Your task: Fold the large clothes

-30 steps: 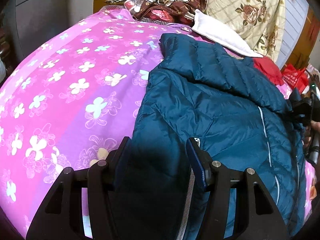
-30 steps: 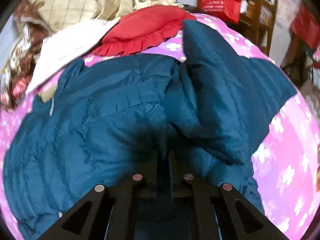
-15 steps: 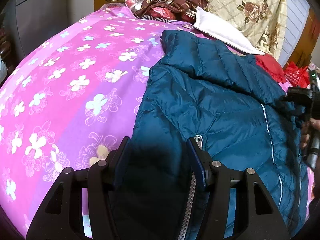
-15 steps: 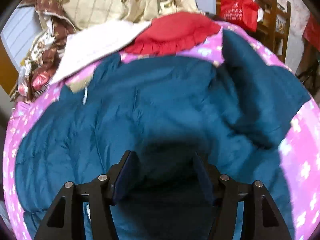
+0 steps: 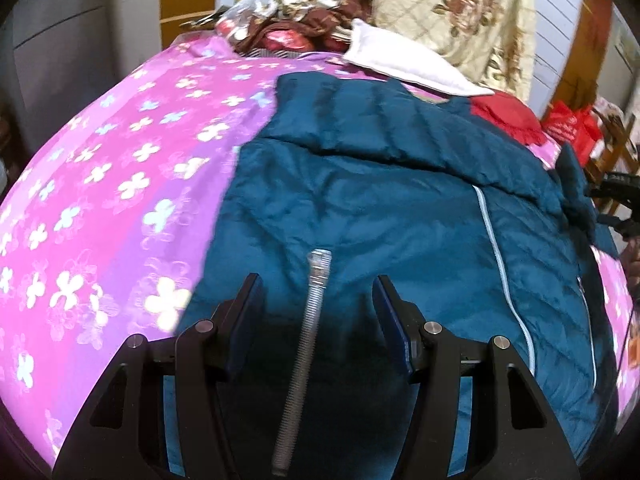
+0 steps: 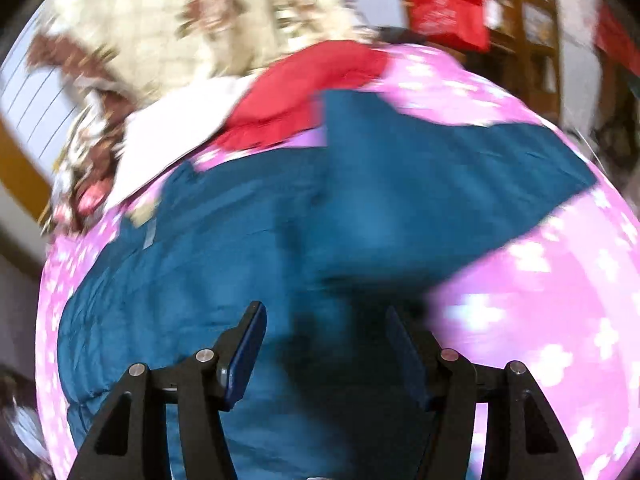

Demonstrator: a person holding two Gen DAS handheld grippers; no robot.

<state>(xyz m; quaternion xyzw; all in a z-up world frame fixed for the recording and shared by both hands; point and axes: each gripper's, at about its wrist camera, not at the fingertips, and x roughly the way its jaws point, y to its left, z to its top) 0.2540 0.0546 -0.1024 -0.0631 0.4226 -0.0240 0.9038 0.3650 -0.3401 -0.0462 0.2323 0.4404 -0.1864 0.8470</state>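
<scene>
left gripper (image 5: 316,312) at bottom centre, jaws apart w/ the teal quilted puffer jacket (image 5: 400,216) & its zip between them, pads not pressing. right gripper (image 6: 324,340) jaws just opened, apart over jacket, which lies spread mid-frame on pink flowered bedsheet (image 5: 100,184).

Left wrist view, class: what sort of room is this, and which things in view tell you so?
Most likely a bedroom at home: a bed under a pink flowered sheet, a white pillow and piled bedding at its far end, and a blue jacket spread out on it.

Pink floral bed sheet (image 5: 120,184), cream rose-print quilt (image 5: 472,20) – white panelled wall (image 5: 560,12), wooden chair (image 6: 532,12)
</scene>
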